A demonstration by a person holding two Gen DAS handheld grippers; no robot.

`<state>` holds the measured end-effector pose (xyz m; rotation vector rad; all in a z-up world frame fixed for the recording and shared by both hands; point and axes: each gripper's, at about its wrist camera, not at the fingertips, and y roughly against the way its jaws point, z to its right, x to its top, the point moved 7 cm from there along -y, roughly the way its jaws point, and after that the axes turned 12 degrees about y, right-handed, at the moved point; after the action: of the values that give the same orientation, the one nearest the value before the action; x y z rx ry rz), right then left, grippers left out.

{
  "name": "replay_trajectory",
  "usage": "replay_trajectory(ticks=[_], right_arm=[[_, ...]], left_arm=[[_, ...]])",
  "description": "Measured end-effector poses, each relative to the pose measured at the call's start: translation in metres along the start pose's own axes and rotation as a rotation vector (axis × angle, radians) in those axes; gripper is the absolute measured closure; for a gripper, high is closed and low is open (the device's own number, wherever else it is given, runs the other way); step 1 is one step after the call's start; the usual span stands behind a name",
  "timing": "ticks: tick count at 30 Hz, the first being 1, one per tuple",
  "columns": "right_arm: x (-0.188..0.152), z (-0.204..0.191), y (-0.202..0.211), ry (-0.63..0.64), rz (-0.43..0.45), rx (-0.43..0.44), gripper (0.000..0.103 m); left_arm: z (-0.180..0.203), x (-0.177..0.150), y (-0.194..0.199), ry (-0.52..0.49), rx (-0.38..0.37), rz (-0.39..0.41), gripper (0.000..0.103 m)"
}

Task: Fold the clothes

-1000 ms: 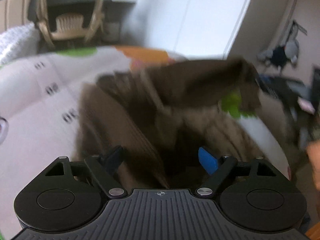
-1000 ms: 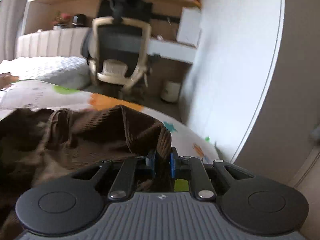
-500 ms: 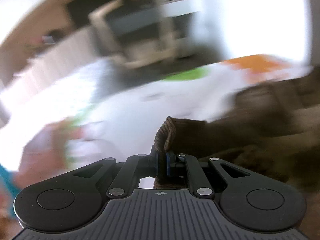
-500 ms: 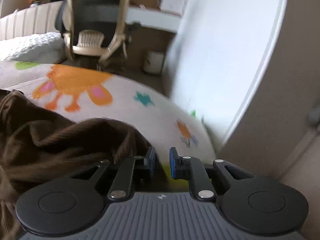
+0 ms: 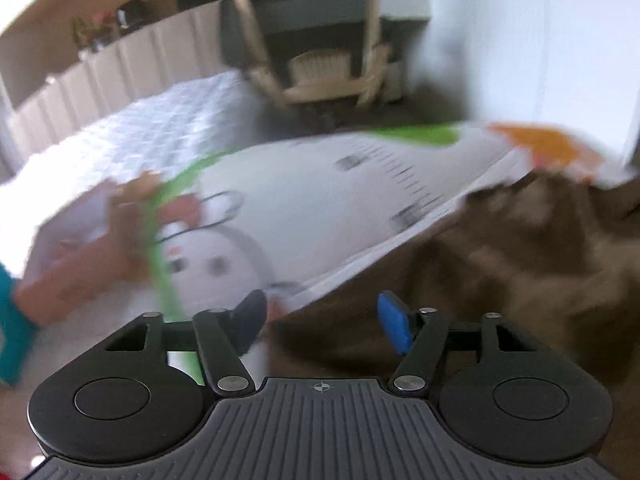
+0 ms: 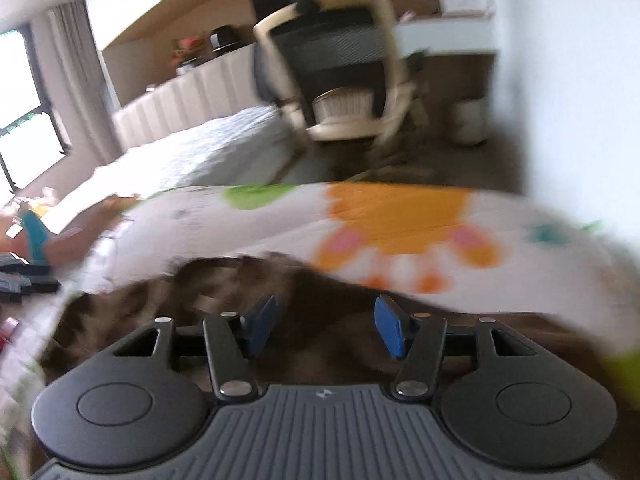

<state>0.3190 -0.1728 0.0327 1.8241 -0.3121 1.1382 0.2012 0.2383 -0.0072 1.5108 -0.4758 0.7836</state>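
both tongs, left tongs (image 5: pixel 320 322) and right tongs (image 6: pixel 325 326), stand spread with nothing gripped. we see the brown garment (image 6: pixel 224 288) lying bunched on the printed sheet (image 6: pixel 280 216). we judge regrasping a crumpled edge risks catching several layers.

No text can be read anywhere (the dark marks on the printed sheet (image 5: pixel 360 184) are blurred).

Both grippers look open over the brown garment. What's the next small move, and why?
Probably lower the left gripper onto the near edge of the brown garment and pinch it. Both it and the right gripper are open and hold nothing, and the cloth lies rumpled on the printed sheet, not yet folded flat.
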Motion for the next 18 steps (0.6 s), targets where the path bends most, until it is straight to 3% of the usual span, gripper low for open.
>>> replay_trajectory(ticks=[4, 5, 6, 9, 10, 14, 18], right_arm=[[0.003, -0.016, -0.071, -0.049, -0.116, 0.089, 0.048], [0.009, -0.016, -0.079, -0.052, -0.097, 0.071, 0.048], [0.019, -0.014, -0.080, -0.051, -0.046, 0.031, 0.052], [0.056, 0.008, -0.062, 0.011, 0.205, -0.199, 0.054], [0.061, 0.016, -0.062, 0.014, 0.206, -0.224, 0.053], [0.045, 0.036, -0.064, -0.111, 0.072, -0.072, 0.052], [0.016, 0.030, -0.054, -0.195, -0.012, 0.097, 0.042]], left_arm=[[0.042, -0.003, -0.007, 0.022, -0.169, -0.021, 0.016], [0.051, -0.008, -0.011, 0.023, -0.197, -0.040, 0.016], [0.058, -0.014, -0.017, 0.025, -0.227, -0.063, 0.014], [0.069, -0.029, -0.035, 0.043, -0.303, -0.128, 0.010], [0.071, -0.034, -0.041, 0.050, -0.318, -0.145, 0.010], [0.058, -0.047, -0.059, 0.075, -0.290, -0.200, 0.010], [0.038, -0.045, -0.064, 0.191, -0.313, -0.192, 0.010]])
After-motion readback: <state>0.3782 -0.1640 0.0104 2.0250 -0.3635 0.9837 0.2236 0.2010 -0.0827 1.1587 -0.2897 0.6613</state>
